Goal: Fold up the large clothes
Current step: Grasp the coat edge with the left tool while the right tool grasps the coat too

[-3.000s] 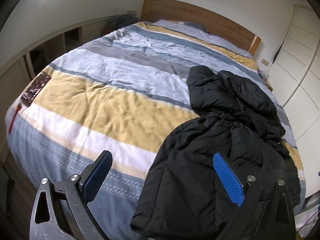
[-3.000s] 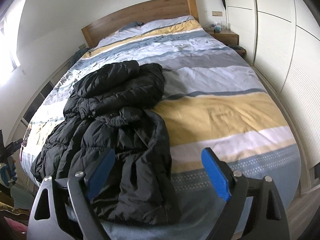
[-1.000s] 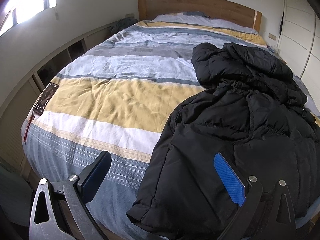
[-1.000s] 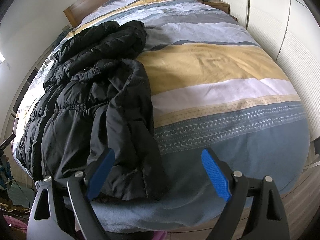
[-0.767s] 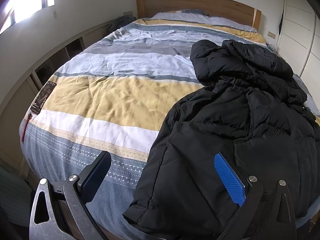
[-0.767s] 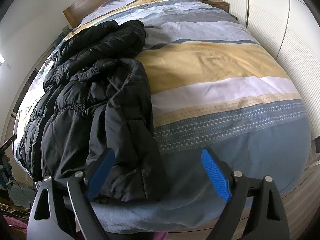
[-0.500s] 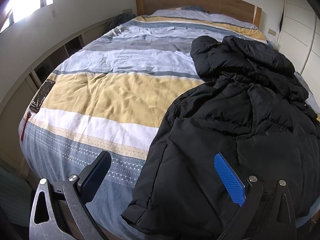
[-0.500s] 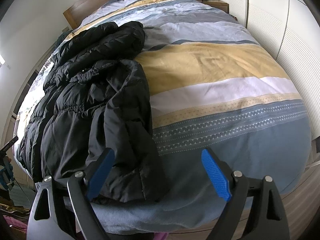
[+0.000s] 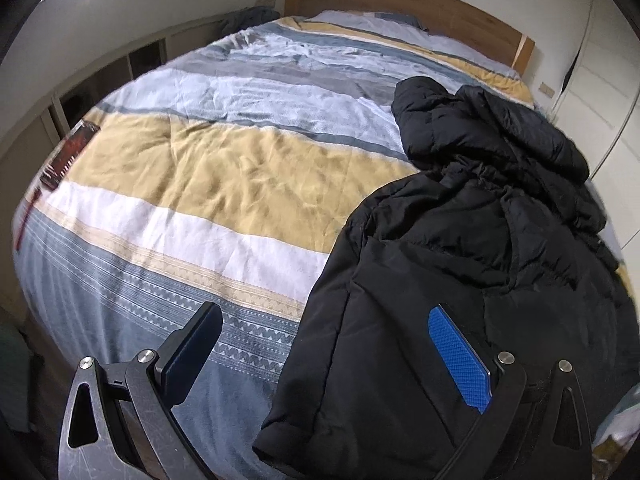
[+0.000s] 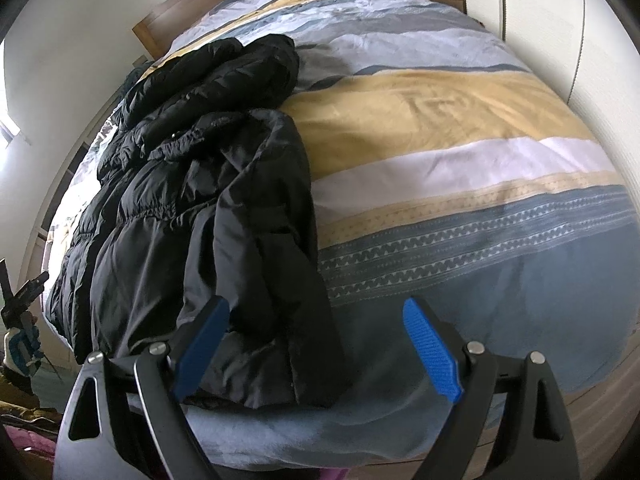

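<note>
Across nearly the whole of both views spreads the bed (image 9: 224, 184), its striped duvet banded in grey, white, yellow and patterned blue, with a wooden headboard (image 9: 404, 4) at the far end against a white wall. On the duvet lies the black puffer jacket (image 9: 472, 264), crumpled and running lengthwise, its hood end toward the far pillows and its hem hanging at the near edge of the mattress. In the left wrist view it fills the right side of the bed; in the right wrist view the jacket (image 10: 208, 184) lies on the left, one front panel folded back over itself. White wardrobe doors (image 10: 560, 32) stand to the right of the bed, and a low shelf unit (image 9: 80, 92) runs along its left side. A dark flat object (image 9: 68, 152) rests at the left edge of the duvet. The left gripper (image 9: 324, 356) hovers at the near hem, jaws spread wide and released, its right pad over the jacket fabric. The right gripper (image 10: 316, 344) likewise has its jaws released, straddling the jacket's near right corner without clamping it.
</note>
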Motion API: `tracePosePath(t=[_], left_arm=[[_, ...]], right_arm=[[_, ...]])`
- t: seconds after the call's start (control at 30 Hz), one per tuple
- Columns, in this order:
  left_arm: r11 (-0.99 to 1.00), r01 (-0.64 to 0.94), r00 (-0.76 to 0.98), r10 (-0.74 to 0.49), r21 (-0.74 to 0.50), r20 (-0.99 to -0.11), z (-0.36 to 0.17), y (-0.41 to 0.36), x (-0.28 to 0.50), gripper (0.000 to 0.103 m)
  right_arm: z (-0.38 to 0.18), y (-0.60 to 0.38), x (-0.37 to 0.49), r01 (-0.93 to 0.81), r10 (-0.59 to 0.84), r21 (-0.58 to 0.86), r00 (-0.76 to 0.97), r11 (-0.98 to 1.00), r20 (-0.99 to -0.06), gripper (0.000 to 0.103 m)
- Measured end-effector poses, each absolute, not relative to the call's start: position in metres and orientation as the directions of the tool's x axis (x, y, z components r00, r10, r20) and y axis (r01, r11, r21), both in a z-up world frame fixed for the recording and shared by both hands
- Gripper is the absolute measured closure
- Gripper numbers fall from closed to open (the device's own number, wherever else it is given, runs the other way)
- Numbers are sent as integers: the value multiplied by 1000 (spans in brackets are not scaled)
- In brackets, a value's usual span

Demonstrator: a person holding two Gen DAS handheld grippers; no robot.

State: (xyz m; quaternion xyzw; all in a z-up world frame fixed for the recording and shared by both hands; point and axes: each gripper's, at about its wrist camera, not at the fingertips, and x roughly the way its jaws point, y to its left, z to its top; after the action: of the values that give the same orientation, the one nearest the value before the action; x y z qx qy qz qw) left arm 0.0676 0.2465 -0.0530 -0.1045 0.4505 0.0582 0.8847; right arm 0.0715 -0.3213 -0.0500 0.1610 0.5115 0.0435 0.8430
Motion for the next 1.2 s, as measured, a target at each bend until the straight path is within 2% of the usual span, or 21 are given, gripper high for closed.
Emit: tracePosePath(t=[0.23,0.5,0.57,0.97,1.2], left_arm=[[955,-158,572,-118,-250,-812,-64,257,78,2],[922,-148,480,-250,-358,-841,-104,261,83,2],[908,-143,458,-292,-393,-840,-115,259,80,2],[831,-63,427,-478,-553,-767,-125,247,70,2],[807,-56,423,-514,-587,-746,-128,241,68,3]], right_arm=[[-74,-308,86,63,324,385,425,921,-845,14],[-100,-298,102,69,380,435,376,898,-845,14],[-103,-298,105,69,396,448,363,891,-844,8],[-113,-275,113,24,470,498,293,867,-832,5],[-114,-271,113,38,488,519,288,854,-824,4]])
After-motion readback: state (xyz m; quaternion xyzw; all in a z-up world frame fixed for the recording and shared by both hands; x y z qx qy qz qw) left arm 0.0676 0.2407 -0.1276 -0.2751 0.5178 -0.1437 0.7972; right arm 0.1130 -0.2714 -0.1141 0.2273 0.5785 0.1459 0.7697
